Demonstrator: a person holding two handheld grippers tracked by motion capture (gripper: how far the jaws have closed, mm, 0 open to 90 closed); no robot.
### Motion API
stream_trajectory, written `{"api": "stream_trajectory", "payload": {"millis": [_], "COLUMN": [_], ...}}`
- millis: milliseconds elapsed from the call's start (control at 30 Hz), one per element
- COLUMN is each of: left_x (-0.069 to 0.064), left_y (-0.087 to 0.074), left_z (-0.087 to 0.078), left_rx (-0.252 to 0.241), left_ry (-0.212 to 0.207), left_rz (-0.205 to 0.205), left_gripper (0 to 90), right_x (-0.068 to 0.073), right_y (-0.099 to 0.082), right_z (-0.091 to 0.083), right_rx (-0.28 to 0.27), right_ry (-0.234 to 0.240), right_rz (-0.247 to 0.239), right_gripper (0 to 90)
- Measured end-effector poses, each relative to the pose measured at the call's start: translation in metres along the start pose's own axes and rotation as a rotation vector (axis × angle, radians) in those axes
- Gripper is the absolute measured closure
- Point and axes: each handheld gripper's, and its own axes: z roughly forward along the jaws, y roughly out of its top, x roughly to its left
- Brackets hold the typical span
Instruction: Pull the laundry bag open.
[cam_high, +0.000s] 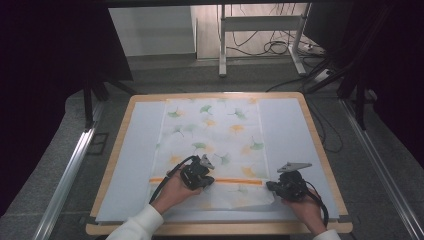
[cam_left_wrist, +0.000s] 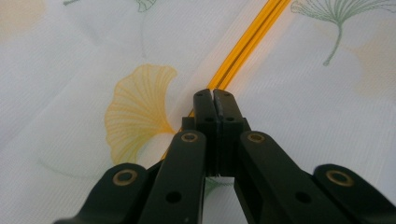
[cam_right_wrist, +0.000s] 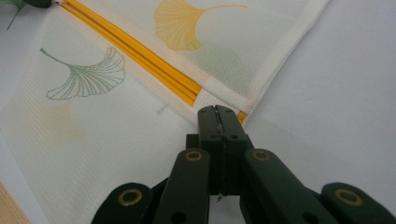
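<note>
Pale table mat carries a leaf-print mesh bag. Both the left gripper and the right gripper are clamped tight (no gap between the jaws) at its orange zipper. If the right one's hold on the bag's edge slips, the thin mesh would likely bunch and jam the zipper.

Place: a lab or recording studio set up for tabletop work
Surface: a small wooden surface with rounded corners, covered by a pale sheet
Surround: dark curtains hang on both sides, closing off the work spot
Floor: grey carpet with metal rails running along it
Background: legs of a height-adjustable desk and loose cables on the floor
</note>
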Motion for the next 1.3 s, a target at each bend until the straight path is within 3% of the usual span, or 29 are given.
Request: {"api": "stream_trajectory", "payload": {"millis": [733, 1300], "left_x": [0.018, 0.023], "left_y": [-0.025, -0.042], "left_z": [-0.015, -0.023], "left_rx": [-0.026, -0.046], "left_ry": [0.008, 0.038], "left_rz": [-0.052, -0.081], "left_gripper": [90.0, 90.0], "right_x": [0.000, 0.000], "right_y": [0.000, 0.000], "right_z": [0.000, 0.000], "right_rx": [0.000, -0.003], "right_ry": [0.001, -0.001], "right_rz": [0.002, 0.000], "right_gripper": [89.6, 89.6]}}
